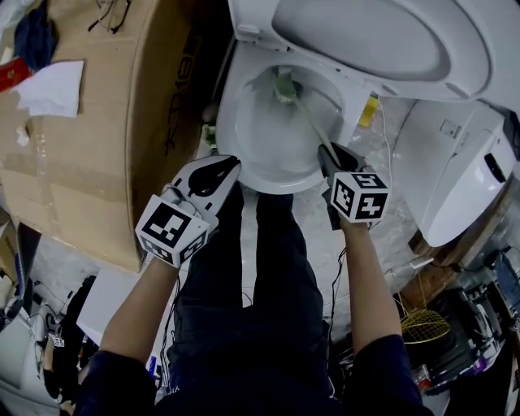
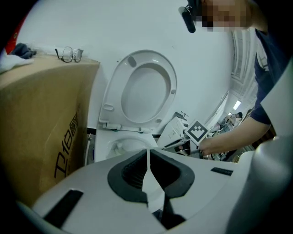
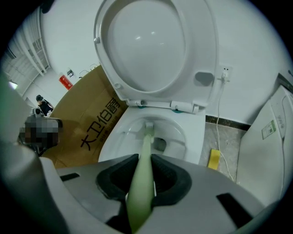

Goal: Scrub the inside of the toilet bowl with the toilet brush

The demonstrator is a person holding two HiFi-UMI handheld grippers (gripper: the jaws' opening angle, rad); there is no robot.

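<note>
1. Head view: the toilet bowl (image 1: 231, 122) stands open just ahead of the person's legs, with its lid (image 1: 366, 36) raised. The right tongs (image 1: 335, 158) pinch the pale green toilet brush (image 1: 284, 84) low on its handle. The brush slants down into the bowl, and its head lies against the far inner wall.
2. Head view: the left tongs (image 1: 218, 169) hover at the bowl's near rim and carry nothing. A cardboard box (image 1: 89, 154) stands close on the toilet's left; the dark print down its side is too foreshortened to read. A white paper (image 1: 50, 88) and glasses (image 1: 110, 12) lie on top of the box. A white appliance (image 1: 459, 175) stands on the right, and a yellow block (image 1: 370, 110) lies between it and the toilet.
3. Left gripper view: the pads are pressed together with nothing between them. Beyond them are the bowl and the raised lid, with the box at the left. Black characters on the box side read "卫伯"; the rest is cut off. The right tongs' marker cube (image 2: 198, 131) shows at the right.
4. Right gripper view: the pads are clamped on the brush handle, which runs out to white bristles inside the bowl, below the hinge. The box print reads "大卫伯" plus a fourth character that I cannot make out. A white cord (image 3: 219, 119) hangs from a wall socket (image 3: 224, 73) towards the yellow block on the floor. The appliance's label and a red sign (image 3: 65, 82) on the far wall are too small to read.
</note>
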